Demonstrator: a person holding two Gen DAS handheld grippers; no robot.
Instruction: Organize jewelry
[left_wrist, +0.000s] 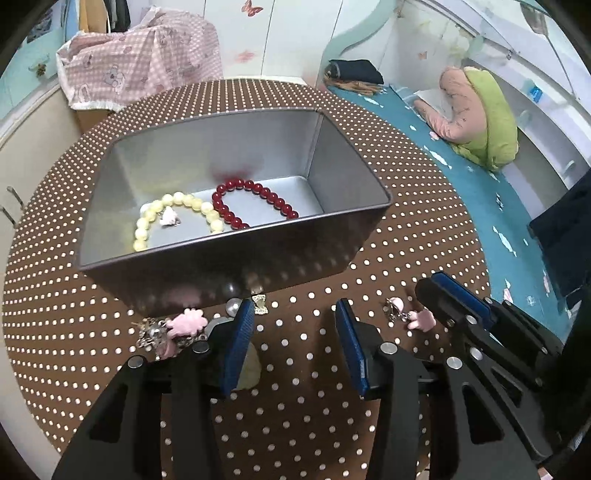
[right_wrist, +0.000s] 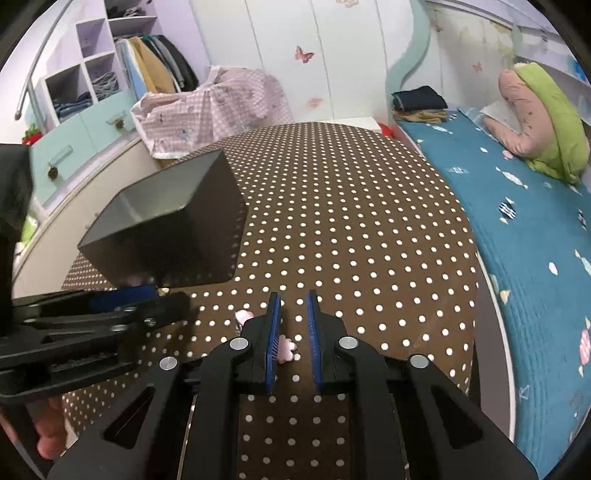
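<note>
From my left wrist, my left gripper (left_wrist: 294, 308) hangs low over the table (left_wrist: 406, 229), a round top in brown cloth with white dots. Its blue pads are spread wide with nothing between them. Just beyond stands the grey tin (left_wrist: 236, 254), open on top. Inside lie a cream bracelet (left_wrist: 177, 218) on the left and a red bracelet (left_wrist: 251, 203) beside it, touching near the middle. A small pink charm (left_wrist: 168, 218) sits within the cream loop. On the cloth near the tin's front wall are a pearl (left_wrist: 232, 306), a gold clip (left_wrist: 259, 303) and, at left, a pink brooch (left_wrist: 173, 328) partly behind my finger. To the right, a pink earring (left_wrist: 406, 314) lies just beside my right gripper (left_wrist: 454, 299). Far left, a pink checked cloth (left_wrist: 140, 55) drapes some furniture; to the right runs a bed (left_wrist: 480, 206) in teal with a green and pink pillow (left_wrist: 476, 110).

From my right wrist, the right gripper (right_wrist: 293, 306) has its pads apart by a narrow gap, clamping nothing; the pink earring (right_wrist: 286, 347) lies on the cloth under that gap. The tin (right_wrist: 166, 236) stands to the left, my left gripper (right_wrist: 122, 299) near it. Far left are shelves (right_wrist: 85, 74) with clothes, and white doors (right_wrist: 295, 55) with butterfly stickers.
</note>
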